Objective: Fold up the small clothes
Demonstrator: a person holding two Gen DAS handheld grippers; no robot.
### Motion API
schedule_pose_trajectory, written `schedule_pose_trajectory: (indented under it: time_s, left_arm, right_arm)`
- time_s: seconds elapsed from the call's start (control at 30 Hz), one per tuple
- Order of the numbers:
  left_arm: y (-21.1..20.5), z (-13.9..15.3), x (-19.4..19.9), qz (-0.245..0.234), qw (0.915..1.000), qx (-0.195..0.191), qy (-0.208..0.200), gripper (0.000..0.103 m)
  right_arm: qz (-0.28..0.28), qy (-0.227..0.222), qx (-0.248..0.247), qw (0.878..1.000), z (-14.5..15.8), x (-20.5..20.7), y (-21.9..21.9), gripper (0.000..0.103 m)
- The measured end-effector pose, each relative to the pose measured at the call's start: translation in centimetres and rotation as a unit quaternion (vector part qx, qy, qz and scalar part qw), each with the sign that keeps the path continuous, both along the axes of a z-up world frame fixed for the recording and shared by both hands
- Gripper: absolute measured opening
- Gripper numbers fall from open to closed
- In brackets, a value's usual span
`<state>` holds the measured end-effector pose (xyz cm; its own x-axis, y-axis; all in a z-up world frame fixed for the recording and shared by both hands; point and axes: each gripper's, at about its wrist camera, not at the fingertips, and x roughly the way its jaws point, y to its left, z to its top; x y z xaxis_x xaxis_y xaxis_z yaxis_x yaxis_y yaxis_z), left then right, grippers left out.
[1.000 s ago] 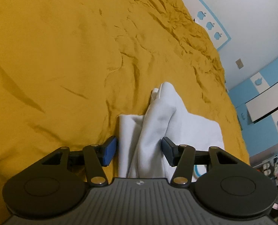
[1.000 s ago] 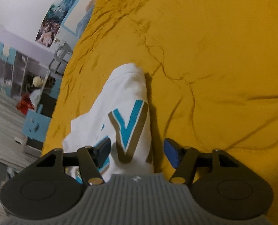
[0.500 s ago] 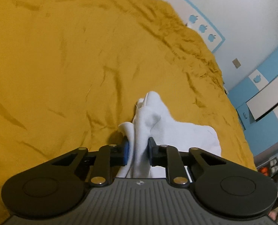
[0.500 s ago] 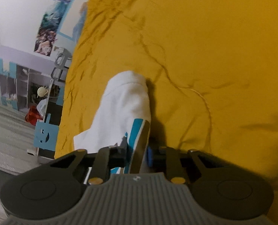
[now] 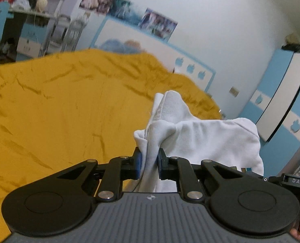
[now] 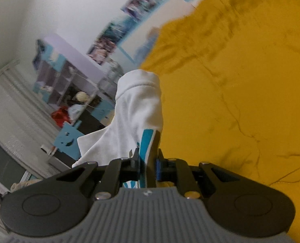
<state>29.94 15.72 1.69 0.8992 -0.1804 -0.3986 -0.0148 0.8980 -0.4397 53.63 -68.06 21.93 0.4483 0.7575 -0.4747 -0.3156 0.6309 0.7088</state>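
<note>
The left tongs (image 5: 149, 163) are clamped on a bunched fold of the white garment (image 5: 200, 139), their jaws closing on the cloth between the blue pads. The right tongs (image 6: 148, 166) pinch another edge — the part with the teal-and-tan print (image 6: 146, 141). The garment hangs lifted between both, above the mustard-yellow bedspread (image 5: 58, 111) — posters (image 5: 129, 12) line the wall beyond.

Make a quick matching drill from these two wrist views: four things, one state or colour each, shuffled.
Things:
1. garment
2. bedspread
3. left gripper
4. stripe

Descriptions:
A. mustard yellow, wrinkled
B. white, lifted off the bed
C. teal, printed on white cloth
D. fingers clamped on a bunched white fold

Pairs: 1-B, 2-A, 3-D, 4-C
</note>
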Motion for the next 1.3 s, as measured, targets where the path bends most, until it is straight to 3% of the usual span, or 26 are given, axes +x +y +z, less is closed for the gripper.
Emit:
schedule_pose_trajectory:
  time_s: [0.13,0.37,0.53,0.67,0.83,1.13,1.3]
  left_arm:
    - [-1.0,2.5,-4.3,-0.01,0.9996,-0.004,-0.027,0.016]
    - [-4.1,5.7,-9.2,-0.036,0.9988,-0.008,-0.033,0.016]
    - [-6.1,5.5,-12.1,-0.068,0.9972,-0.012,-0.027,0.016]
    - [-6.6,3.5,-12.0,-0.082,0.9964,-0.021,0.001,0.016]
    - [-6.2,0.1,-10.0,-0.081,0.9951,-0.031,0.047,0.016]
    - [-5.3,-4.4,-4.3,-0.086,0.9893,-0.03,0.114,0.015]
    - [-5.1,-7.7,-1.9,-0.088,0.9829,-0.024,0.16,0.015]
  right_arm:
    - [0.006,-0.04,0.008,0.999,3.9,-4.0,-2.1,0.008]
    - [0.018,-0.085,0.017,0.996,9.3,-10.3,-7.7,0.008]
    - [0.009,-0.058,0.027,0.998,9.9,-14.2,-13.3,0.008]
    - [0.008,-0.04,0.008,0.999,9.1,-16.1,-16.1,0.008]
    - [0.002,0.005,-0.012,1.0,5.6,-15.9,-16.6,0.008]
    - [0.002,0.038,-0.077,0.996,0.7,-11.5,-13.7,0.008]
    - [-0.002,0.08,-0.101,0.992,-3.1,-8.5,-12.5,0.008]
